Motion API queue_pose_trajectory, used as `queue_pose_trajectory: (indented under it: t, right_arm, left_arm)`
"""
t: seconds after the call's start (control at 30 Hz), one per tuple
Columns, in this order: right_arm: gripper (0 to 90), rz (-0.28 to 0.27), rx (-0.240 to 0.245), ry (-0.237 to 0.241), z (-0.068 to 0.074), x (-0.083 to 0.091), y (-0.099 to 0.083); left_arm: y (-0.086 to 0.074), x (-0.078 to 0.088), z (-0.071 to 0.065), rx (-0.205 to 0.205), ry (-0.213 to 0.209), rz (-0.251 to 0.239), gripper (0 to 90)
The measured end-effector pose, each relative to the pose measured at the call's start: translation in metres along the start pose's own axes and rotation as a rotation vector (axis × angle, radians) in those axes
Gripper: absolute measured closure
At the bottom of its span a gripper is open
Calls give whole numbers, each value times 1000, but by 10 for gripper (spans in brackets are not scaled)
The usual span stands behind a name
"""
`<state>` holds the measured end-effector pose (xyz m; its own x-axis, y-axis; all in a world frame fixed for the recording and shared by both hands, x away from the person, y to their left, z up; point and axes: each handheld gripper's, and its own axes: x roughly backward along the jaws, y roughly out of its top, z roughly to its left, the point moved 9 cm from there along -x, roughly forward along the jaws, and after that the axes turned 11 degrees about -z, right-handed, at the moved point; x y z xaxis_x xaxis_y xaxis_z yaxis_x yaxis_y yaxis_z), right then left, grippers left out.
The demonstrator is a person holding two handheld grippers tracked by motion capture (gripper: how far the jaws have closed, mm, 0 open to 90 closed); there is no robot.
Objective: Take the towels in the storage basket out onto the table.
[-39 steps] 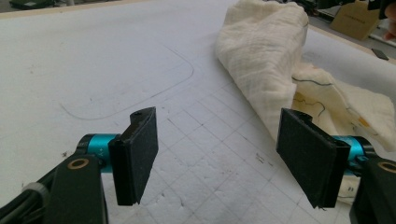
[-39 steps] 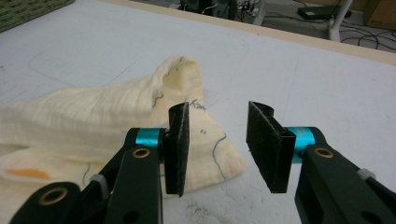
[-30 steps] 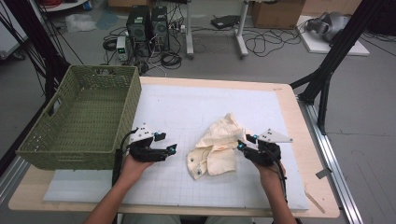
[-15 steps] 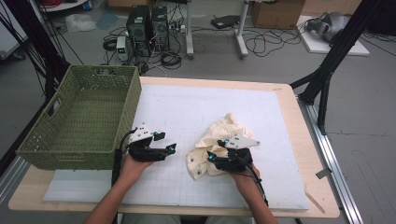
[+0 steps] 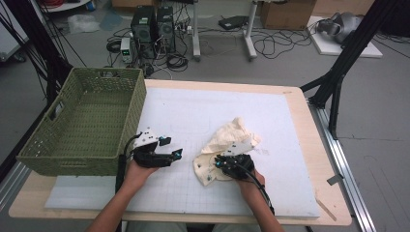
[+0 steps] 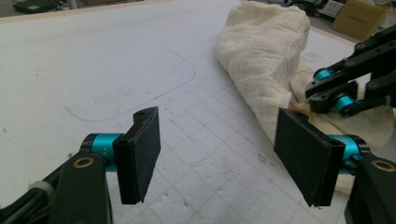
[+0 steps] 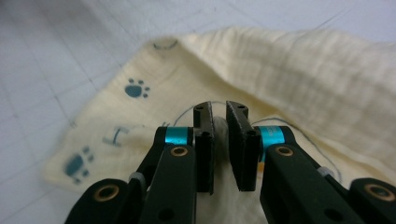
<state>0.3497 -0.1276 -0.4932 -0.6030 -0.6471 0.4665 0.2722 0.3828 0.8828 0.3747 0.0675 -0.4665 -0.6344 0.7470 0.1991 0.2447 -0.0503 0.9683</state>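
The right tongs (image 7: 219, 140) have just closed, pinching a fold of the cream cloth (image 5: 227, 145) crumpled on the surface (image 5: 193, 111), while the left tongs (image 6: 224, 154) wait wide and empty, so lifting it remains ahead.

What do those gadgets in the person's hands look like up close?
Both are black, jointed metal tools. The left gripper has flat black padded jaws, teal collars and brass-coloured pivots; a black cable trails from it. The right gripper looks alike. Forearms are bare, no sleeves.
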Motion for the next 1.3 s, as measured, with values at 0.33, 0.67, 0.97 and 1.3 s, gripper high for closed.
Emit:
queue_pose_trajectory:
  t: [0.33,0.67,0.97,1.3]
  right_arm:
    - [816,-73,-42,-83,-33,52,2]
    - [813,-29,-73,-206,-73,86,-24]
    - [647,49,-115,-288,-93,96,-51]
    - [332,-42,-170,-362,-105,110,-43]
  left_arm:
    - [0,-1,0,-1,0,0,321]
    - [-1,-1,-2,-5,-9,2,346]
    - [1,-6,-6,-16,-26,0,372]
    - [3,-26,-19,-18,-76,7,389]
